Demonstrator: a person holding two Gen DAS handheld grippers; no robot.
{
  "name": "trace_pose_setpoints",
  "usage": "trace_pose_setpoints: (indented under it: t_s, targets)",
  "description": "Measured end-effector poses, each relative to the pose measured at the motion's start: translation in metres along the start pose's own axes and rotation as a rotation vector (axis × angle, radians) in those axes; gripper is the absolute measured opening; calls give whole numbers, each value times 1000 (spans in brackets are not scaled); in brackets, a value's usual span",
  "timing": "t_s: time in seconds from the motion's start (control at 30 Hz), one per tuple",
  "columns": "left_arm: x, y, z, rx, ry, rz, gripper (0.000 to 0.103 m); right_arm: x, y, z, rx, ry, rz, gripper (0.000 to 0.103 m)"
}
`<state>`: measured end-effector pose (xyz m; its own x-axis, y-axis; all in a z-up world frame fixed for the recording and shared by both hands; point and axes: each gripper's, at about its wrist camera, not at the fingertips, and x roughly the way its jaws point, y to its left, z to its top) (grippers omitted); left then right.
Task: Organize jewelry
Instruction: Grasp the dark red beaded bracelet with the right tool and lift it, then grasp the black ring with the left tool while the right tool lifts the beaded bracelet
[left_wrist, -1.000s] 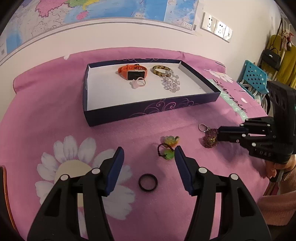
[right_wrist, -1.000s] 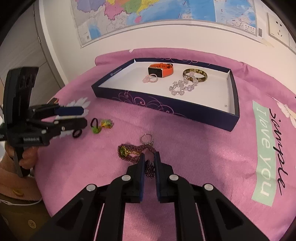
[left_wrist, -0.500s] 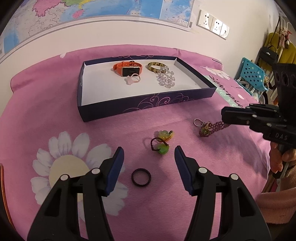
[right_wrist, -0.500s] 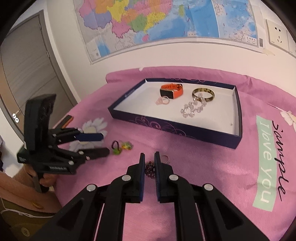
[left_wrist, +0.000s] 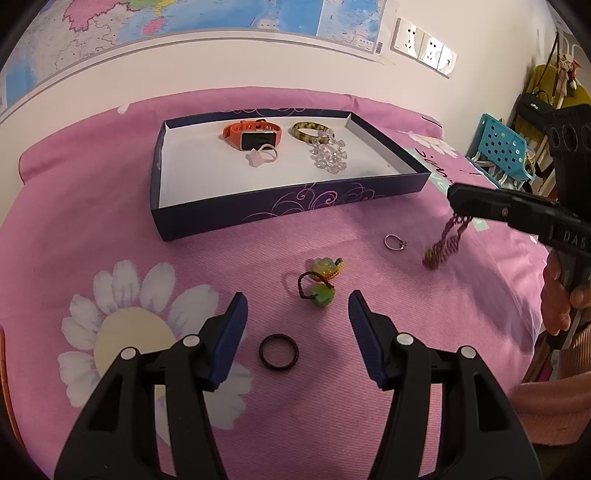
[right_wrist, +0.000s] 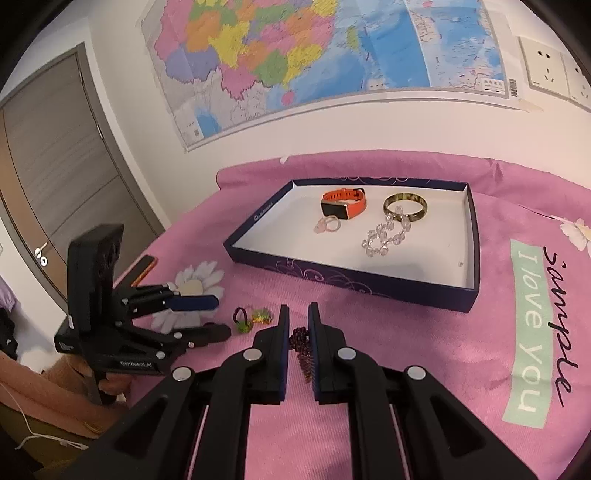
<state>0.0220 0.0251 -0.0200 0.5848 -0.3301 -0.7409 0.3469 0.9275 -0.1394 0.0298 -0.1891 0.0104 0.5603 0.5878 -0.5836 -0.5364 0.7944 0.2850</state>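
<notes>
My right gripper (right_wrist: 298, 314) is shut on a purple beaded bracelet (right_wrist: 303, 352), which hangs from it above the pink cloth, also in the left wrist view (left_wrist: 447, 243). My left gripper (left_wrist: 295, 306) is open and empty, low over a black ring (left_wrist: 279, 351) and a green and yellow charm (left_wrist: 320, 280). A silver ring (left_wrist: 394, 242) lies on the cloth. The dark blue box (left_wrist: 280, 210) holds an orange watch (left_wrist: 255, 136), a gold bangle (left_wrist: 306, 130), a clear bead bracelet (left_wrist: 330, 157) and a pale pink ring (left_wrist: 263, 157).
The pink cloth (left_wrist: 110, 229) with a daisy print covers the table. An orange phone (right_wrist: 142, 268) lies at its left edge. A blue chair (left_wrist: 504, 151) and hanging bags stand to the right. A wall with a map and sockets is behind.
My right gripper has lifted the purple bracelet clear of the cloth, up and to the right. A silver ring now lies where the bracelet was. My left gripper has drawn back slightly.
</notes>
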Motion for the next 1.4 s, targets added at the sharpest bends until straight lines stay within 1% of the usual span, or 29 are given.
trace_pose_setpoints:
  t_s: [0.03, 0.1, 0.17, 0.4, 0.57, 0.63, 0.8, 0.9, 1.13, 1.23, 1.4]
  targets:
    - [0, 0, 0, 0, 0, -1, 56, -2, -1, 1, 6, -9, 5, 8]
    - [0, 0, 0, -2, 1, -2, 56, -2, -4, 2, 12, -13, -13, 8]
    - [1, 1, -1, -6, 4, -3, 56, 3, -6, -1, 23, 16, 5, 8]
    - [2, 2, -2, -11, 7, -2, 56, 18, 0, -24, -6, 129, 22, 9]
    - [2, 2, -1, -13, 8, -2, 56, 18, -4, -42, -7, 193, 5, 9]
    - [3, 2, -1, -14, 9, -3, 56, 16, -7, -46, -1, 200, -10, 9]
    - [3, 2, -2, -13, 11, 1, 56, 6, -12, -44, 19, 161, -15, 9]
    - [5, 2, -2, -12, 15, 1, 56, 4, -16, -37, 54, 122, 12, 9]
    - [6, 3, -2, -20, 19, 1, 56, 19, -13, -18, 71, 90, 37, 9]
    - [5, 3, -2, -20, 19, 0, 56, 24, -13, -9, 83, 73, 61, 9]
    - [6, 4, -2, -23, 18, -4, 56, 28, -15, -1, 86, 53, 59, 9]
